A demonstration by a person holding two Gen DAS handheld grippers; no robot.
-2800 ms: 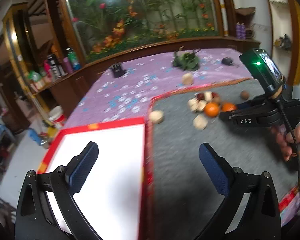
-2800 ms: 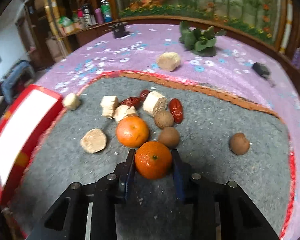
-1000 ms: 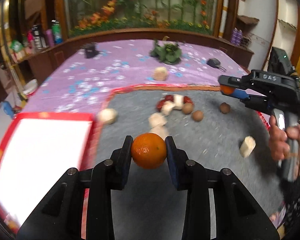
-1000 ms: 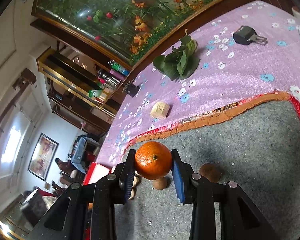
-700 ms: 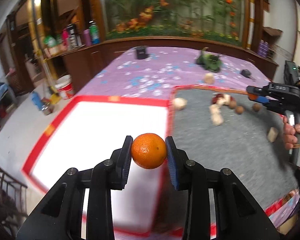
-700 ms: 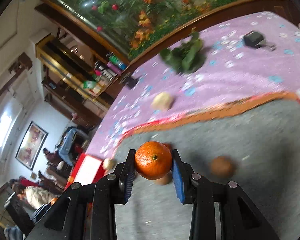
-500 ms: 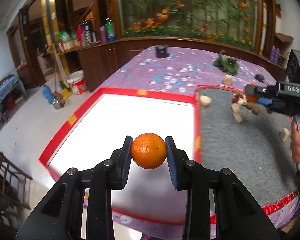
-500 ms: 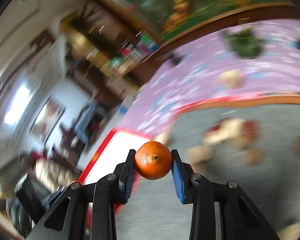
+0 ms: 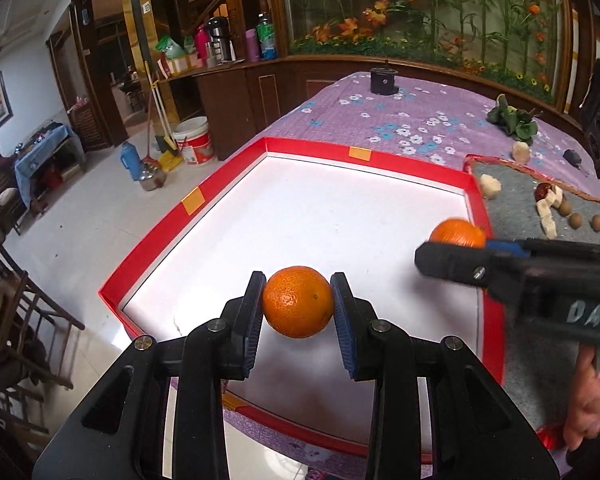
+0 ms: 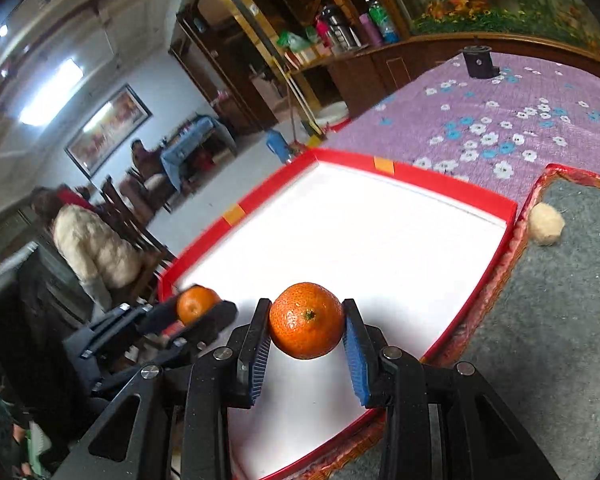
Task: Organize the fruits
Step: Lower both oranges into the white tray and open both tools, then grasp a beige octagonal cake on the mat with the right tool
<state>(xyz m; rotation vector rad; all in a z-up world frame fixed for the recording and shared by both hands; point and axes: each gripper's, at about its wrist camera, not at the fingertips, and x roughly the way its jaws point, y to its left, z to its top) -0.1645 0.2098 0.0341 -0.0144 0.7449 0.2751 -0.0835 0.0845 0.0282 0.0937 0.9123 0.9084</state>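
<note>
purple flowered cloth covers the table under me, though start at my jaws: my left gripper (image 9: 298, 307) is clamped on an orange (image 9: 298, 302), my right gripper (image 10: 306, 322) on a second orange (image 10: 306, 321), both held above the red-rimmed white tray (image 9: 268, 145). nothing lies in the tray, so i judge the sorting barely begun. beside it, on the grey mat (image 9: 516, 206), the pale chunks (image 9: 491, 186), small brown fruits (image 9: 576, 221) and a red date (image 9: 542, 191) wait their turn, and one more chunk (image 9: 520, 153) sits out on the cloth
</note>
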